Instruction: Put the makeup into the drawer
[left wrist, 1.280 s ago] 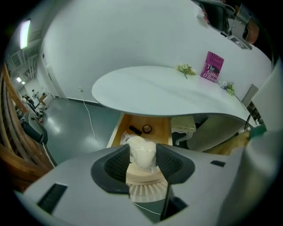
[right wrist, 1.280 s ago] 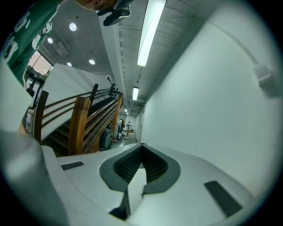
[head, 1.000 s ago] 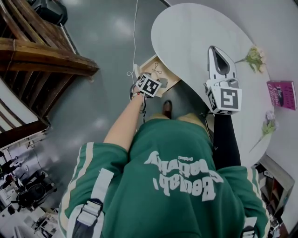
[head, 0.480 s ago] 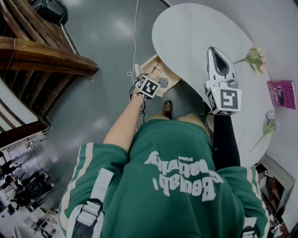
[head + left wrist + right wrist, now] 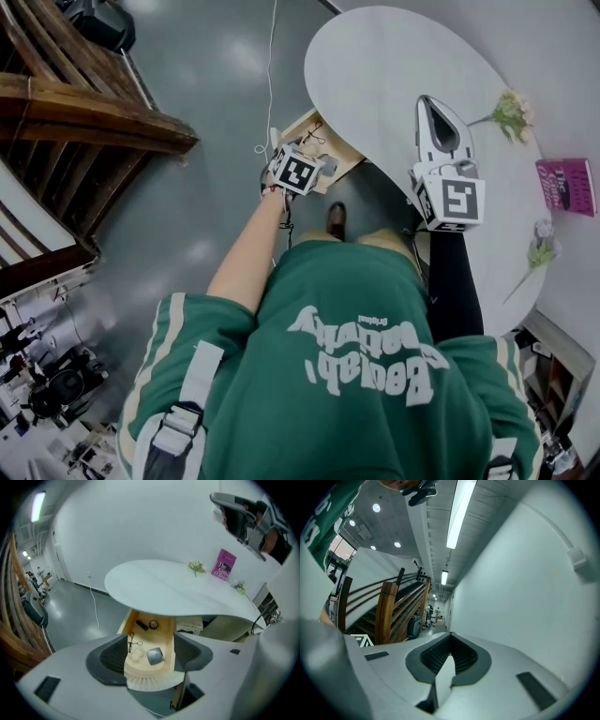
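A wooden drawer [image 5: 292, 128] stands pulled out from under the round white table [image 5: 394, 56]. In the left gripper view the drawer [image 5: 123, 626] holds a grey compact [image 5: 155, 656], a clear pouch-like item [image 5: 137, 656], an eyelash curler [image 5: 134, 641], a black stick [image 5: 142, 625] and a small round pot [image 5: 153, 624]. My left gripper [image 5: 151, 654] hangs over the drawer's front end; its jaws have just been opening and stand wide with nothing between the pads. In the head view the left gripper [image 5: 309, 161] is above the drawer. My right gripper [image 5: 432, 103] is shut over the table, empty [image 5: 449, 656].
A pink book [image 5: 565, 187] and flower sprigs [image 5: 511, 117] lie on the table's far side. A wooden staircase [image 5: 84, 112] stands to the left. A cable [image 5: 272, 75] runs across the grey floor. The person's shoe [image 5: 337, 218] is beside the drawer.
The left gripper has lifted slightly away from the drawer. The right gripper has kept still.
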